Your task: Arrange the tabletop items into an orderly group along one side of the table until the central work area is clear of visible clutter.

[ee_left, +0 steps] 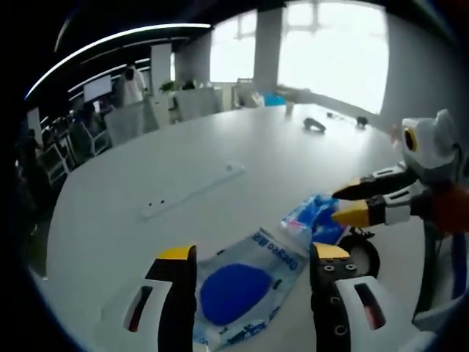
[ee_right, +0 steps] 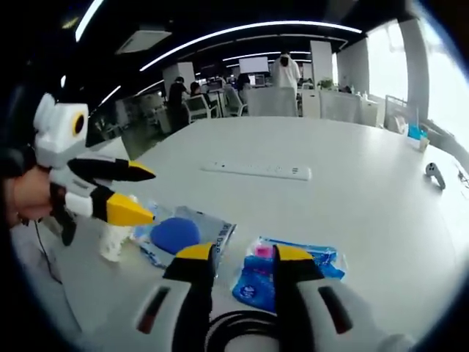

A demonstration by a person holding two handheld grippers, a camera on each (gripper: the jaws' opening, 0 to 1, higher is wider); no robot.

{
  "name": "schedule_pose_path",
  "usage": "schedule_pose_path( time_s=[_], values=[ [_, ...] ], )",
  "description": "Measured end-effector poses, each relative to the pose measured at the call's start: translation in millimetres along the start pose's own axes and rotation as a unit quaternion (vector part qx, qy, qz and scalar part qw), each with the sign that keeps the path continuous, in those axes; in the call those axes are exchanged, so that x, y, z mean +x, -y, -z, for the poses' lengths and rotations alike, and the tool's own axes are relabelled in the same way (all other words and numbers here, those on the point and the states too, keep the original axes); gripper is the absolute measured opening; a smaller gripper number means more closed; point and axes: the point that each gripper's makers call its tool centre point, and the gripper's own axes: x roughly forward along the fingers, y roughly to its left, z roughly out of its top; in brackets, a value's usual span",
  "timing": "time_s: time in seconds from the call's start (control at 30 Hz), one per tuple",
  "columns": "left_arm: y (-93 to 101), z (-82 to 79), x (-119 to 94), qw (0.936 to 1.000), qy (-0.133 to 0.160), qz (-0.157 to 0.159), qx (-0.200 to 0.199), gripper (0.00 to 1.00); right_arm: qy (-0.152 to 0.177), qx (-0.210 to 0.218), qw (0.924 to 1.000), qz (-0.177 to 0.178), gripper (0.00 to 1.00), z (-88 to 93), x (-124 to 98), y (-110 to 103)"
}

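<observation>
The tabletop [ee_right: 352,191] is showing plain white. A clear packet [ee_left: 245,286] is showing a blue disc with blue lettering, and a smaller packet [ee_right: 293,268] is showing blue with pink. Both grippers' fingers [ee_left: 176,253] are showing black with yellow tips.

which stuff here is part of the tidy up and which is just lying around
For the job: clear packet with the blue disc, blue packet, black cable coil, white bottle.

Lying about: white power strip, dark controller, far chairs.
</observation>
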Motion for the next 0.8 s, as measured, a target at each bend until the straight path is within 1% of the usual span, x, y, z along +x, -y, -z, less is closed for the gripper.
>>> schedule_pose_path(
  time_s=[0.37,0.47,0.53,0.57,0.67,0.8],
  values=[
    [-17.2,7.4,-25.9,0.9999,0.007,-0.013,-0.007,0.59,0.003,-0.012,0.9998,-0.017,0.3,-7.6,4.1,-21.5],
    [-23.2,9.6,-35.7,0.9998,0.01,-0.016,-0.009,0.59,0.005,-0.018,0.9995,-0.026,0.3,-10.7,5.7,-30.0],
    [-27.0,11.6,-41.3,0.9997,0.01,-0.021,-0.003,0.58,0.007,-0.023,0.9992,-0.032,0.29,-12.9,6.7,-35.3],
    [-29.4,13.1,-44.8,0.9997,0.011,-0.021,-0.01,0.58,0.007,-0.024,0.9991,-0.034,0.29,-14.3,7.6,-38.7],
    [-35.8,17.8,-54.5,0.9995,0.01,-0.027,-0.015,0.58,0.006,-0.032,0.9987,-0.039,0.29,-16.6,9.6,-47.3],
    [-43.8,23.7,-67.4,0.9992,0.012,-0.032,-0.022,0.57,0.008,-0.041,0.9975,-0.056,0.29,-20.8,13.0,-62.9]
  ],
)
